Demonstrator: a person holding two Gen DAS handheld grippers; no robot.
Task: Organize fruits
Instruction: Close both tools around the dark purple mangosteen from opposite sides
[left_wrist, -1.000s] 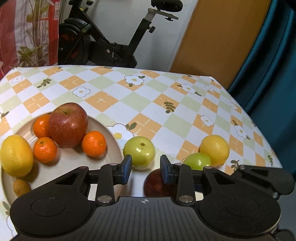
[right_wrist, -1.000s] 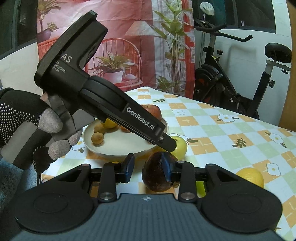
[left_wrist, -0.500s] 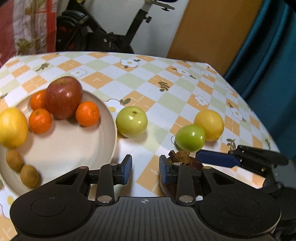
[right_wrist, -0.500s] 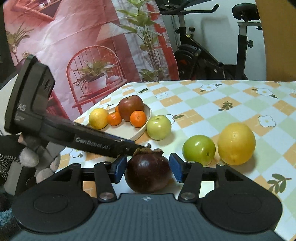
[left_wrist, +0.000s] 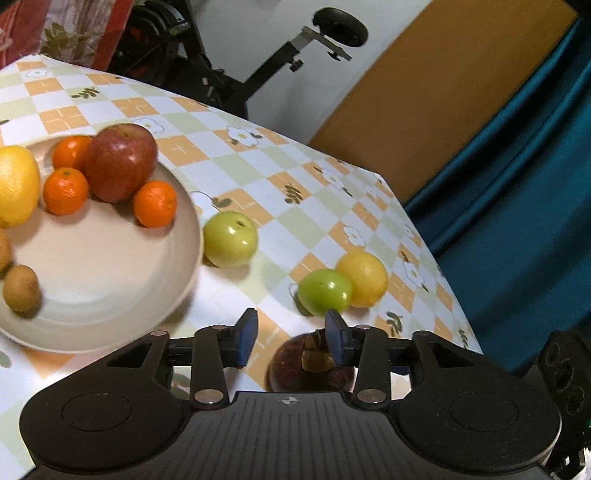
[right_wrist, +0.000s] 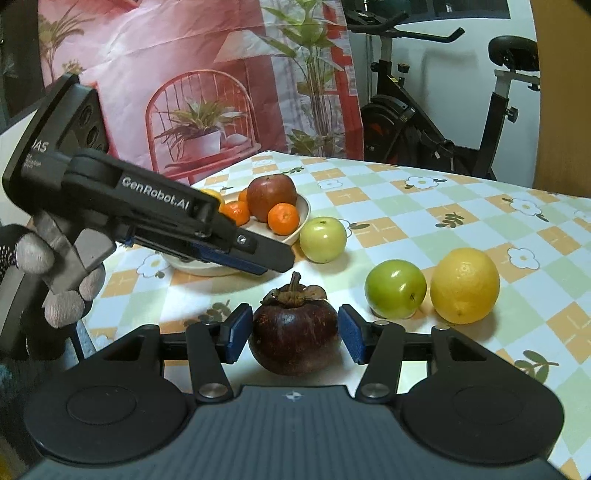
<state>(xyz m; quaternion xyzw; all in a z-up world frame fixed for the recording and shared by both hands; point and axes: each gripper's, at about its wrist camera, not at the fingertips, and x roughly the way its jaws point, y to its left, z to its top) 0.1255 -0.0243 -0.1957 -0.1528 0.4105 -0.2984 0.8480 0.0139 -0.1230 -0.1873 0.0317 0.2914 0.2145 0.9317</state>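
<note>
The right tool (right_wrist: 291, 334) straddles a round dark-purple mangosteen (right_wrist: 294, 332) on the checked bench (right_wrist: 424, 206), pads spread, not yet touching. The left tool (left_wrist: 290, 338), also open, hovers at ten o'clock. The cream plate (right_wrist: 303, 206) lies farther, at eleven.

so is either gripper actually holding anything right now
No. The right gripper brackets the mangosteen with gaps both sides; the left gripper is open and empty.
</note>
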